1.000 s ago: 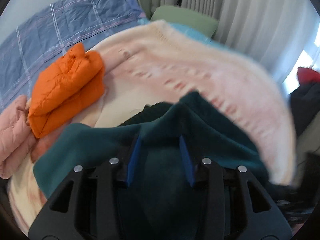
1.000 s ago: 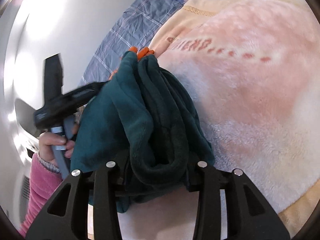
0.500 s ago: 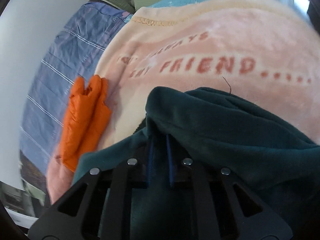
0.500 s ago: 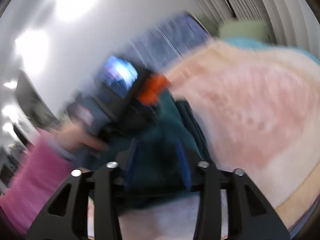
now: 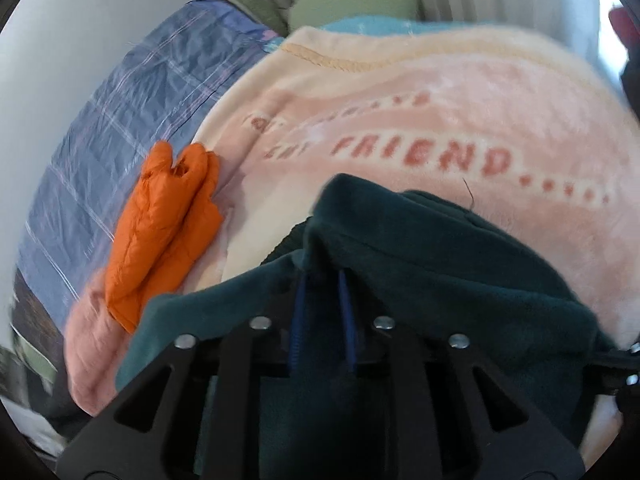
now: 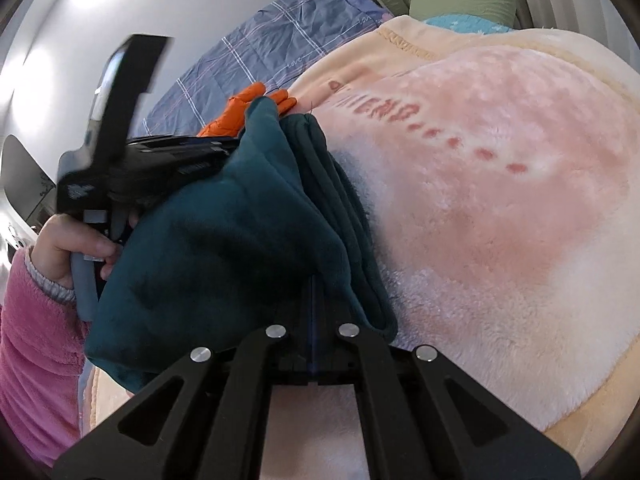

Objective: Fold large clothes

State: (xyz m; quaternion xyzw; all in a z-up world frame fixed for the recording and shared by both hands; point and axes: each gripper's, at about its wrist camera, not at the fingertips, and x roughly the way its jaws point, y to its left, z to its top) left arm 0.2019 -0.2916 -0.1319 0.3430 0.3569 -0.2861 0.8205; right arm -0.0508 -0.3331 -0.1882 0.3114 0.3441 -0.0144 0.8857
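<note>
Teal fleece garment (image 5: 440, 256), bunched at lower centre of both views over the pink blanket (image 5: 400, 92), is mid-fold: left tool (image 5: 323, 276) and right tool (image 6: 314, 292) each pinch an edge. Next, I'd judge: lay it flat, align edges.

Pink blanket (image 5: 420, 92), left wrist view: I read "FRIEND" in red-pink capitals, followed by a row of dots running right.
Line above it: fainter red lettering, too blurred for me to read.
Just left of "FRIEND": a short word, blurred; I can't make it out.
Same blanket (image 6: 500, 208), right wrist view: the end of the word shows partly behind the dark green garment (image 6: 224, 248), then the dots.
Blue checked sheet (image 6: 288, 44): a small embroidered mark, too small to read.
</note>
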